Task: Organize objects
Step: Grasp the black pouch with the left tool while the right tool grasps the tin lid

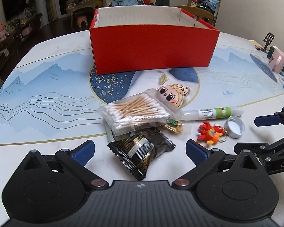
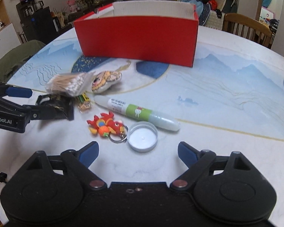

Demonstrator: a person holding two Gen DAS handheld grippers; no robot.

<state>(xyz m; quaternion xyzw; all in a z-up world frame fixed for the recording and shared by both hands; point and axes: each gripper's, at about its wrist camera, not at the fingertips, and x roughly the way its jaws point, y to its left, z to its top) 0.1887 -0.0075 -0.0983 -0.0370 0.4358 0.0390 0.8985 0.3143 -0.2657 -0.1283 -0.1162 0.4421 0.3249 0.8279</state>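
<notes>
An open red box (image 1: pixel 153 47) stands at the far side of the table; it also shows in the right wrist view (image 2: pixel 136 39). In front of it lie a bag of cotton swabs (image 1: pixel 136 111), a doll-face plush (image 1: pixel 172 94), a black snack packet (image 1: pixel 142 151), a white-green tube (image 1: pixel 212 112), a red plush keychain (image 2: pixel 106 124) and a round metal lid (image 2: pixel 143 138). My left gripper (image 1: pixel 140 153) is open, its jaws either side of the black packet. My right gripper (image 2: pixel 138 154) is open, just short of the lid.
The round table (image 1: pixel 37 87) has a blue mountain print. A pink box and a phone stand (image 1: pixel 274 56) sit at its right edge. Wooden chairs (image 2: pixel 246 26) stand behind the table, and a green-covered chair (image 2: pixel 15 58) at the left.
</notes>
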